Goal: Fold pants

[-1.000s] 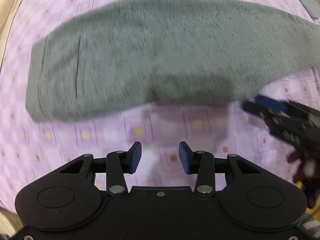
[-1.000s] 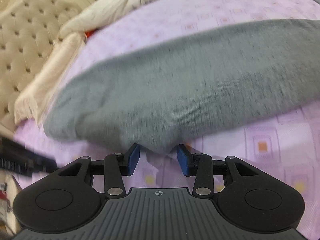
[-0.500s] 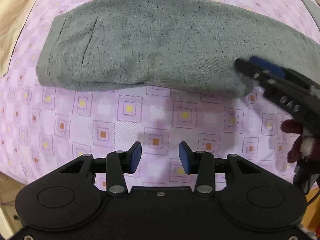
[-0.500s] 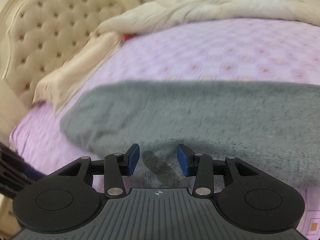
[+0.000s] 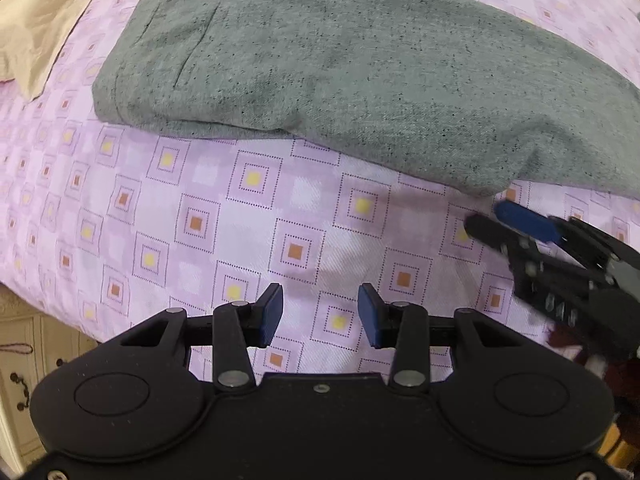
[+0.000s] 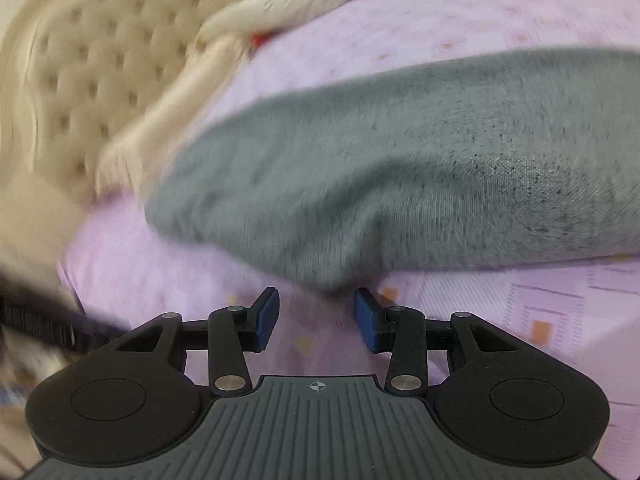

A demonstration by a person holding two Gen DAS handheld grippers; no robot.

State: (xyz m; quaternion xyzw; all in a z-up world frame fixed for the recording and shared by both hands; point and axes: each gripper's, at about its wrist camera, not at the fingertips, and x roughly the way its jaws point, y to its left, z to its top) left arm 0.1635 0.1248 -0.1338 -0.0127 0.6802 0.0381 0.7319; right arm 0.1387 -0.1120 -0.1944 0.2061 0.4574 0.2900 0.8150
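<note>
The grey pants [image 5: 340,68] lie flat on the lilac patterned bedsheet [image 5: 200,216], already doubled lengthwise so one leg sits on the other, with the waistband and a pocket seam at their left end in the left wrist view. Laid out this way they look ready for a crosswise fold, which I judge to be the step in hand.

Taking the pants as the landmark: the left gripper [image 5: 320,316] hangs above bare sheet on the near side of their long edge, well apart from the cloth, its blue pads [image 5: 270,314] spread with nothing between them. It looks parked there to leave room for the other tool.

The right gripper [image 6: 316,316] sits much closer. In its own view a bulging corner of the near edge [image 6: 332,276] dips just ahead of the gap between the parted pads, though blur hides whether cloth touches them; nothing is clamped. From the left wrist view the same tool [image 5: 492,220] shows its tips just short of the pants' lower right edge, over the sheet.

A cream blanket [image 5: 36,20] lies beyond the waistband end, and a tufted headboard [image 6: 80,60] stands further off.
</note>
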